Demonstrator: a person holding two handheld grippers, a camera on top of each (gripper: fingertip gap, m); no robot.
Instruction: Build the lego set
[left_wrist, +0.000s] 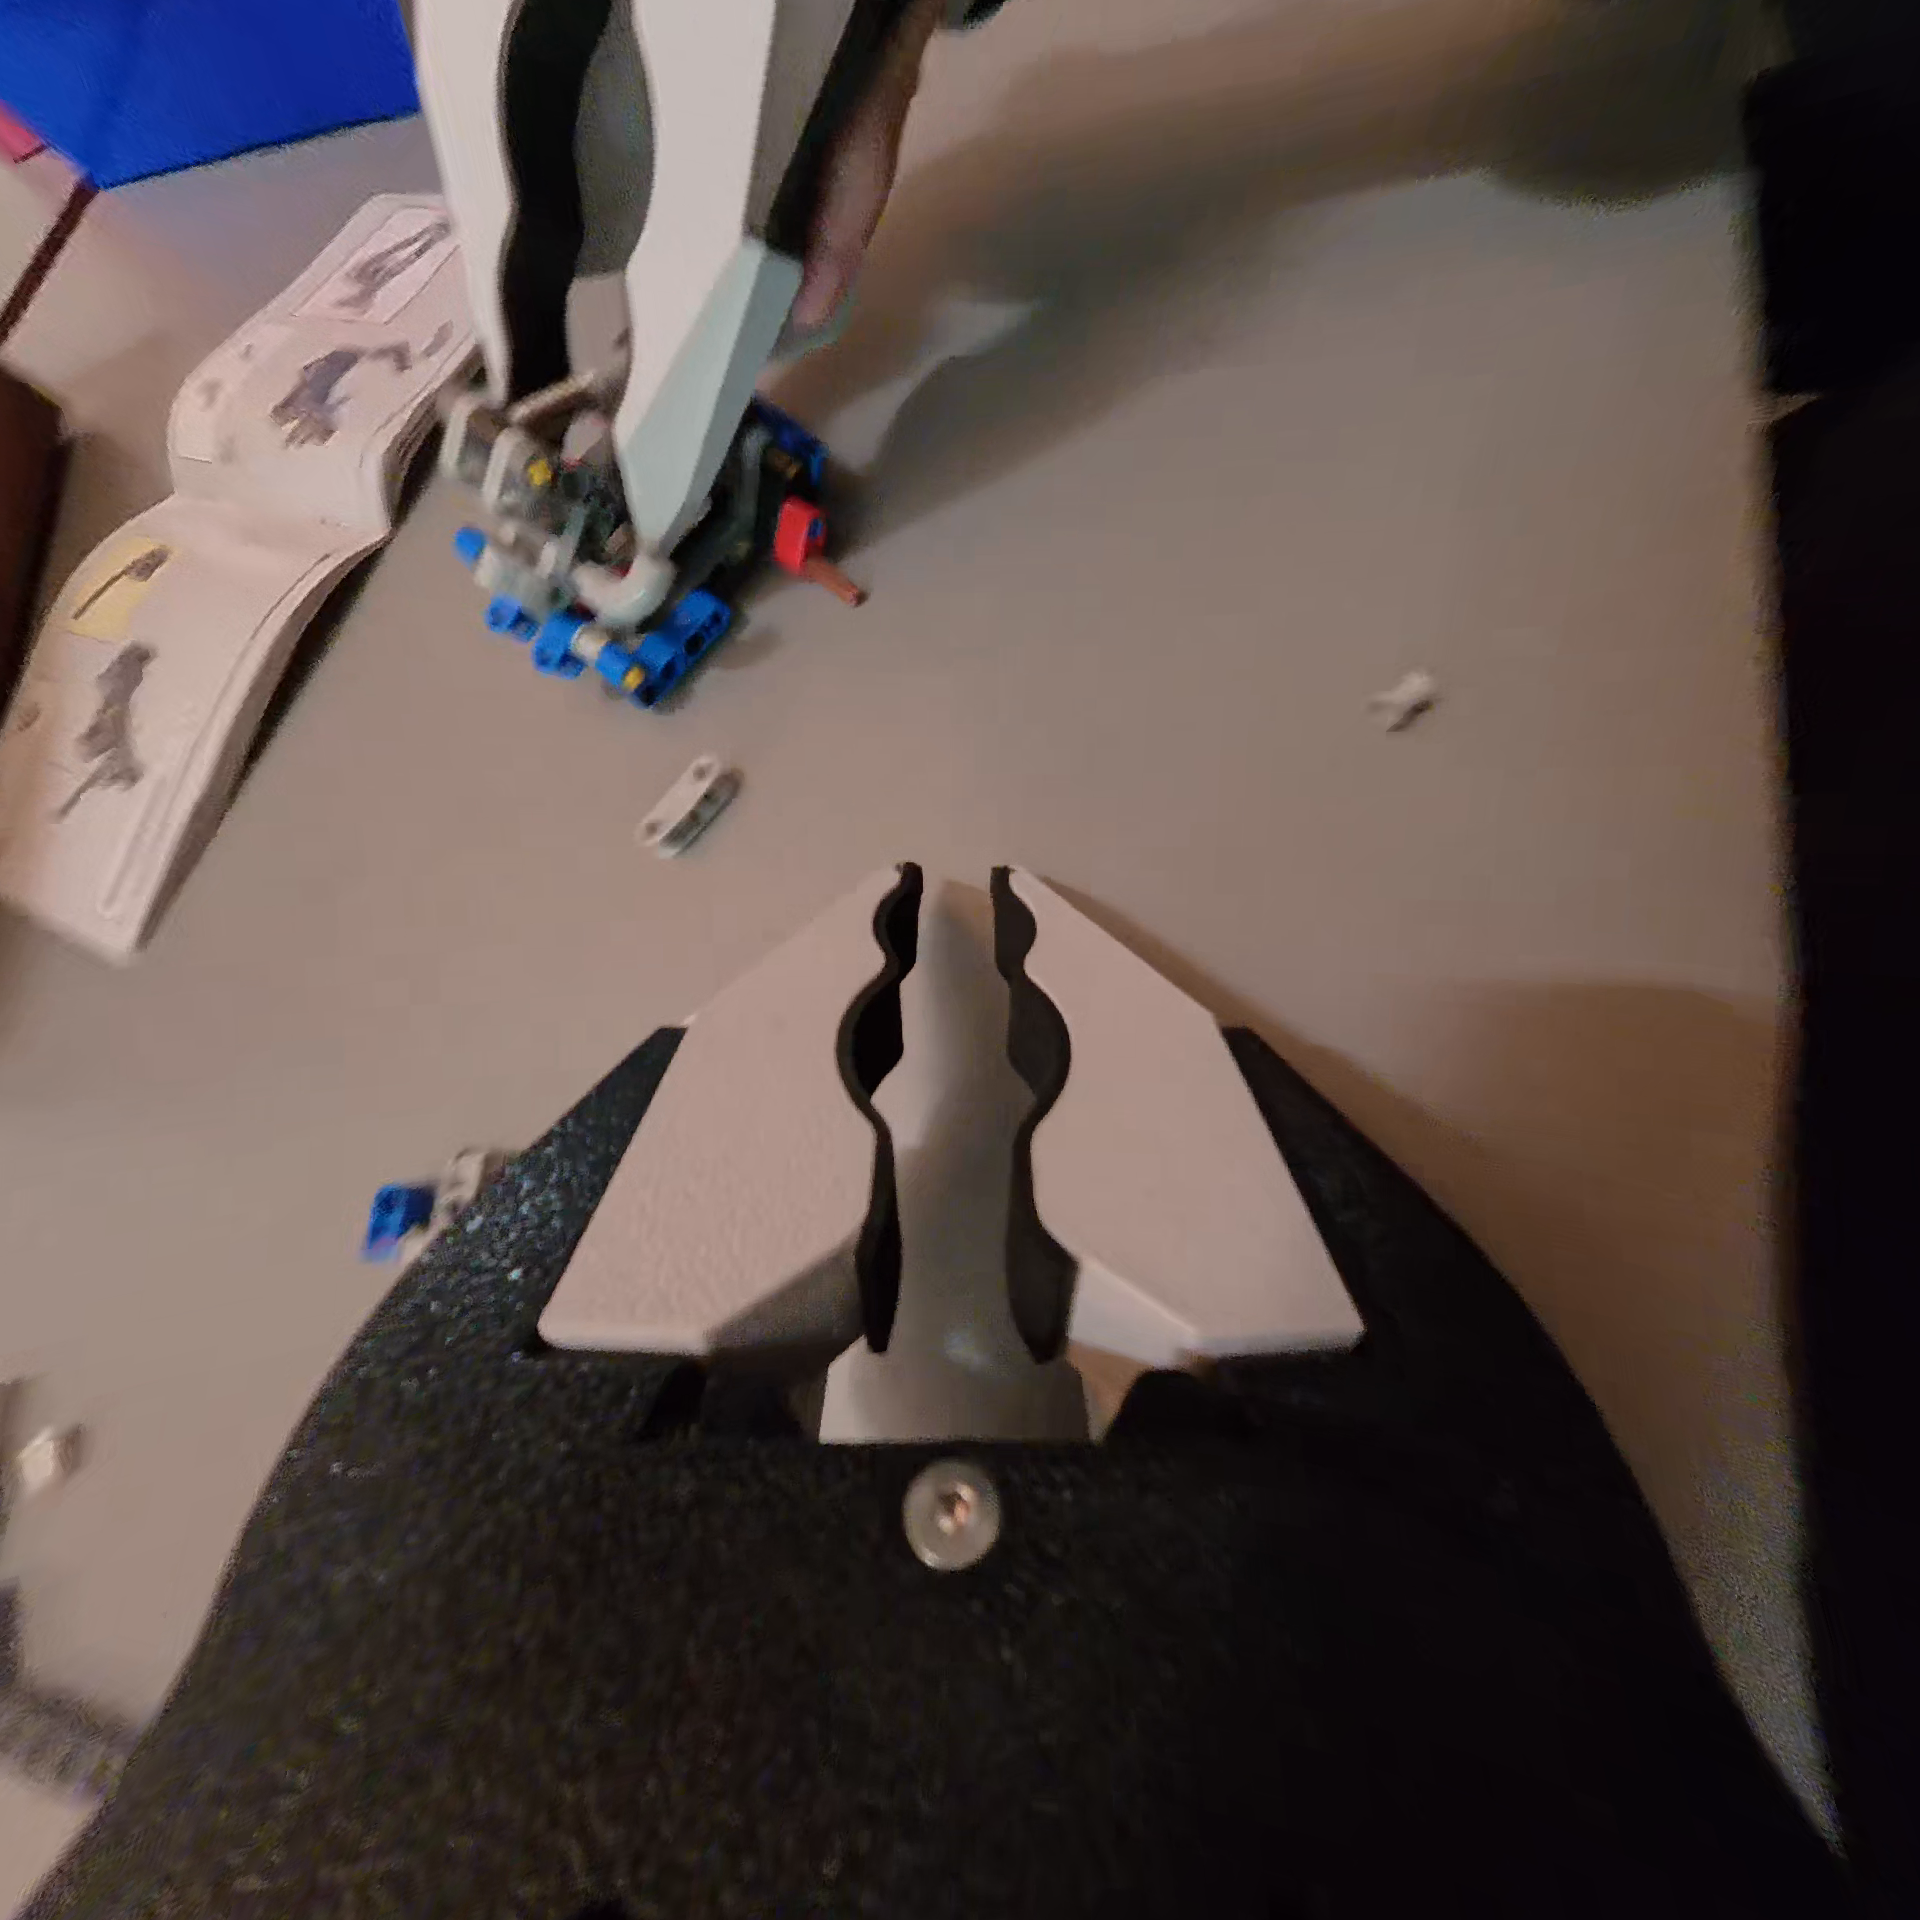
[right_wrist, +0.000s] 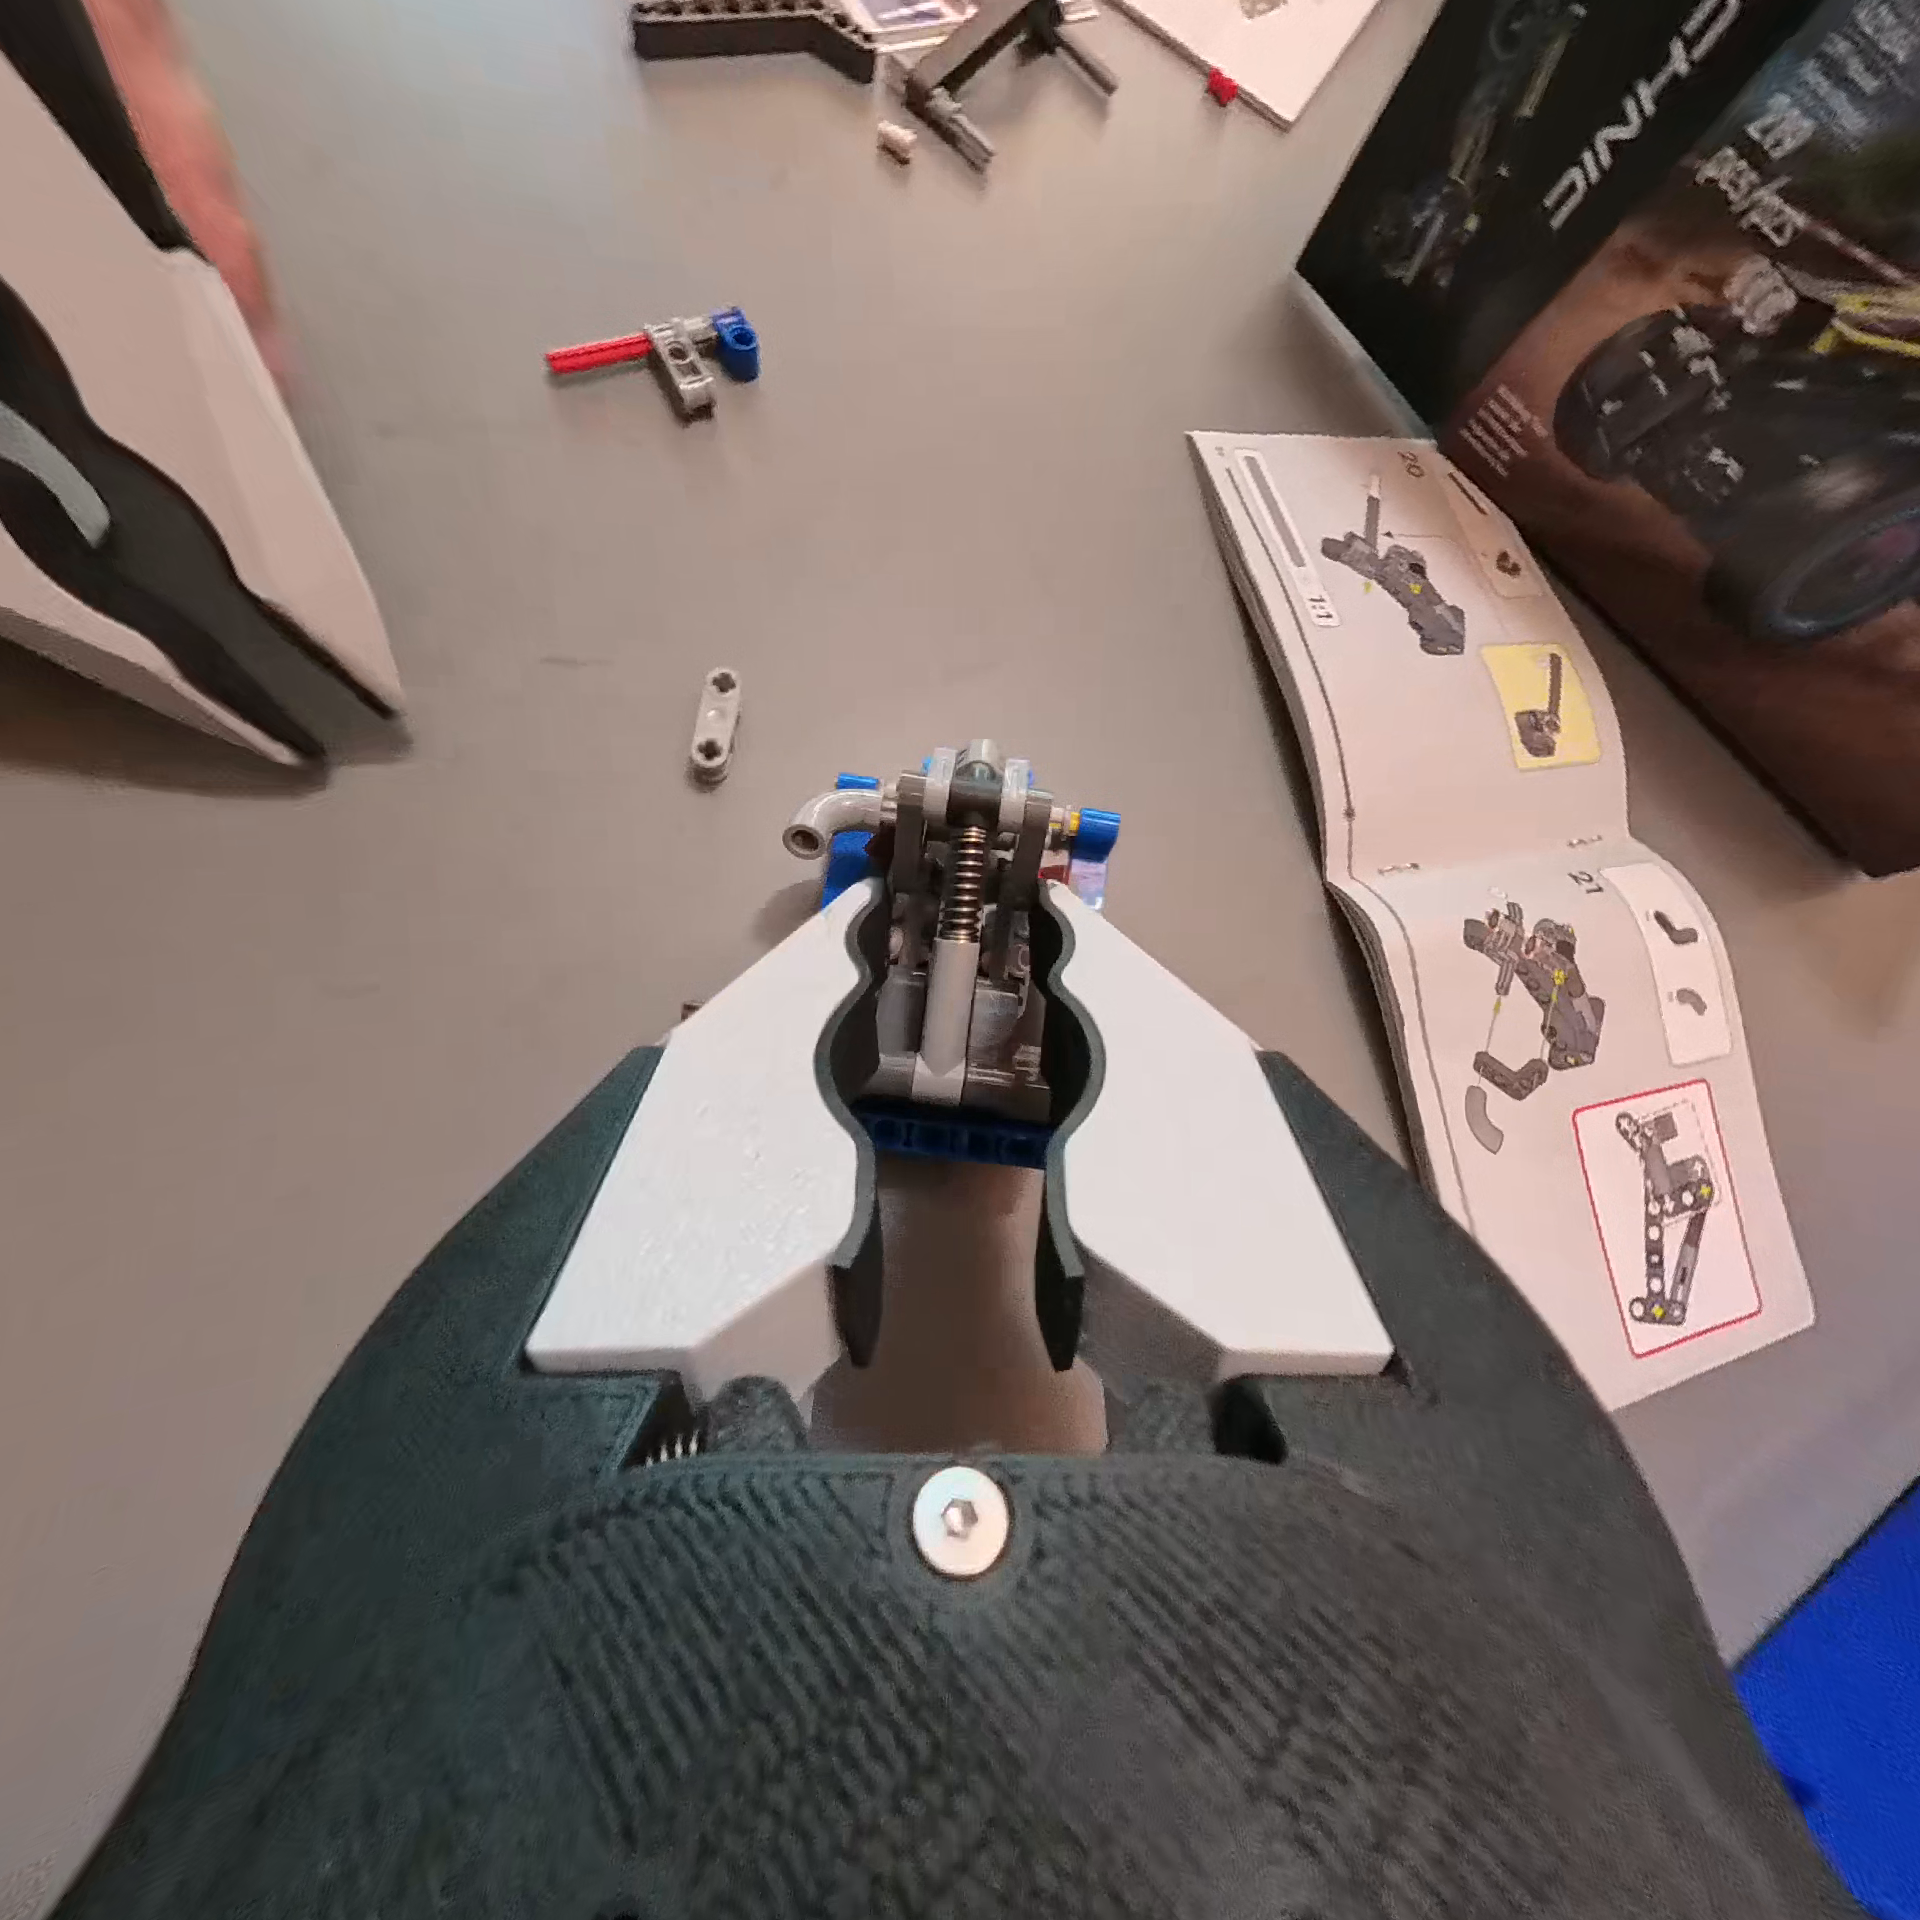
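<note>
My right gripper (right_wrist: 961, 894) is shut on a grey and blue brick assembly (right_wrist: 961, 935) with a metal spring, and both pads press its sides. The left wrist view shows the same gripper (left_wrist: 613, 499) coming down onto the assembly (left_wrist: 644, 603), which rests on the grey table (left_wrist: 1143, 623). My left gripper (left_wrist: 954, 878) is open by a narrow gap with nothing between its fingers, and it hovers over bare table. A small light grey link piece (left_wrist: 688, 805) lies just ahead of it to the left and also shows in the right wrist view (right_wrist: 715, 725). The left gripper (right_wrist: 332, 727) appears at that view's left edge.
An open instruction booklet (right_wrist: 1507, 883) lies right of the assembly, with a dark printed box (right_wrist: 1714, 364) behind it. A red axle sub-assembly (right_wrist: 675, 353) and dark parts (right_wrist: 758, 31) lie farther off. A small white piece (left_wrist: 1403, 701) and a blue piece (left_wrist: 400, 1216) lie loose. One gripper's finger ends stand about 12 cm off the other's. The small light grey link piece (left_wrist: 688, 805) is about equally far from each gripper, around 6 cm. My right wrist view (right_wrist: 699, 716) looks at it from another angle.
</note>
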